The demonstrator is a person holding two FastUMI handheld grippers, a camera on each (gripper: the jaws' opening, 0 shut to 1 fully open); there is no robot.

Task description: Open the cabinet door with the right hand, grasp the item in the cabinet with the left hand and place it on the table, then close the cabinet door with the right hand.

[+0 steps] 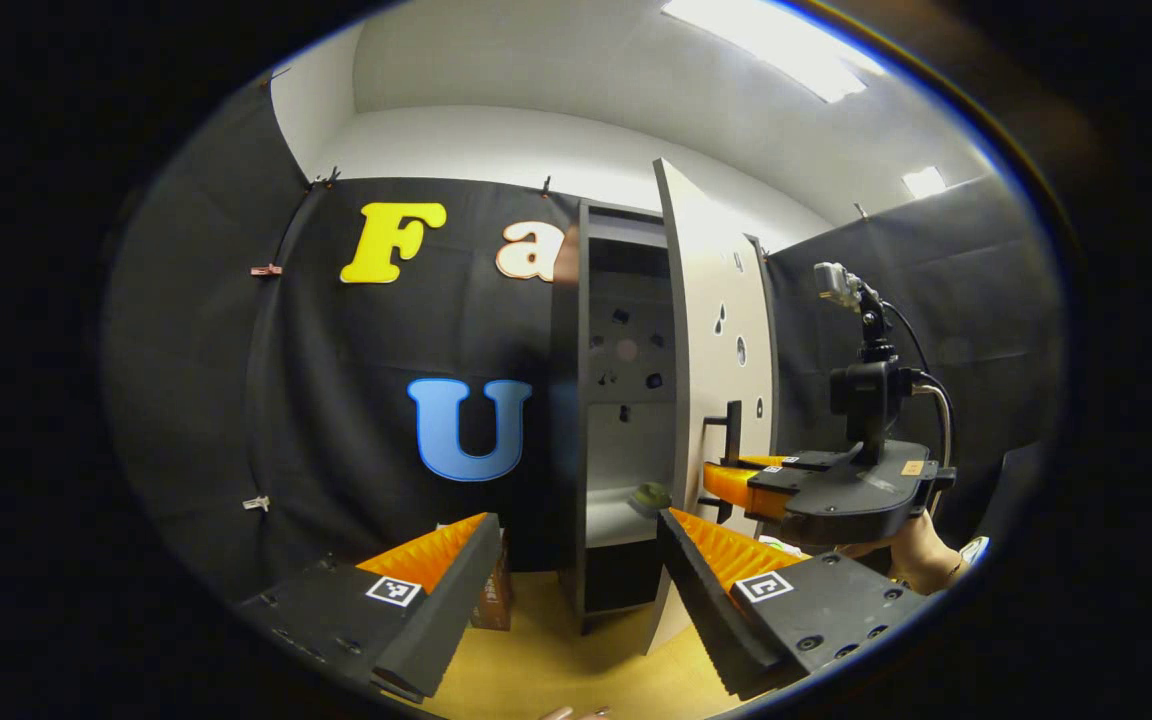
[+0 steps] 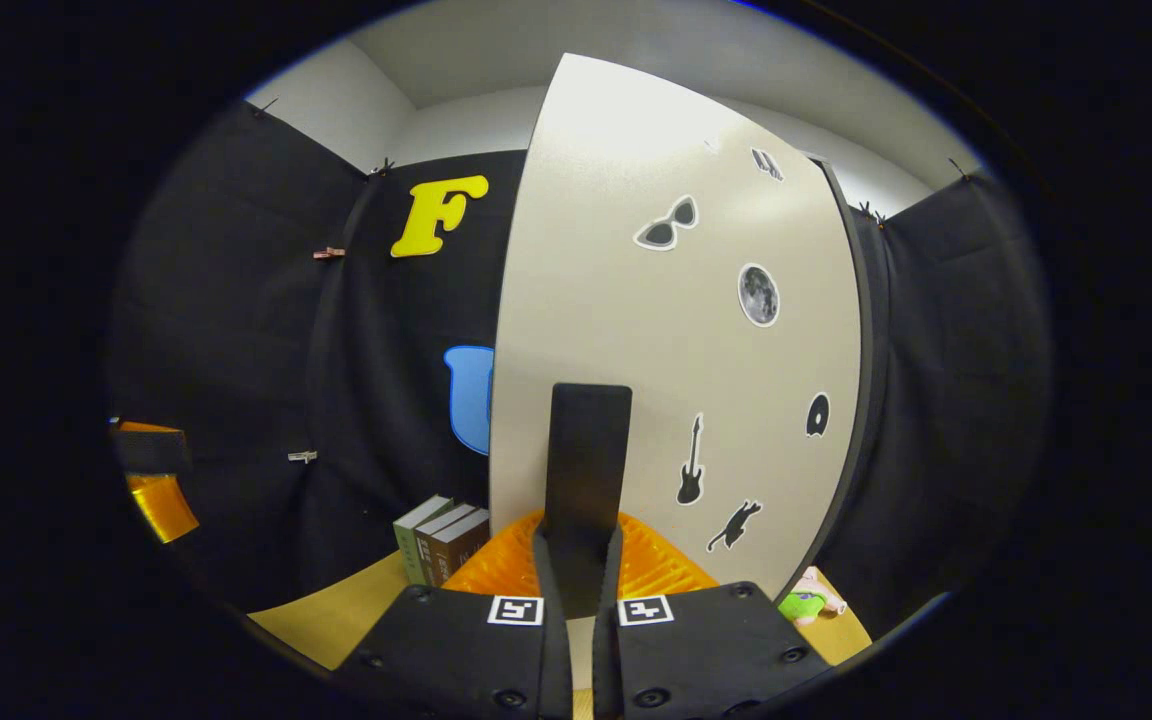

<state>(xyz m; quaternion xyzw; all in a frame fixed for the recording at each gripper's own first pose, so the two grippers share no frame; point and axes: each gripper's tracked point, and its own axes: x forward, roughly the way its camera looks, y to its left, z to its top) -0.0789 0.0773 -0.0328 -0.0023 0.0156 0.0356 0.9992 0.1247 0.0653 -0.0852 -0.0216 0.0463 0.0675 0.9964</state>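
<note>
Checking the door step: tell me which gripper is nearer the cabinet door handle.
Right. The right gripper is shut on the door handle; the left gripper hangs open, back from the cabinet.

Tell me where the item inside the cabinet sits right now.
In the left gripper view, the item lies on the cabinet's lower shelf, just left of the open door.

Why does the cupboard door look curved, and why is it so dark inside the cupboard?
Right gripper view: the fisheye lens bows the cabinet door; ceiling light washes out its top. Left gripper view: the cabinet interior sits in shadow, and the item on its shelf looks small and soft.
</note>
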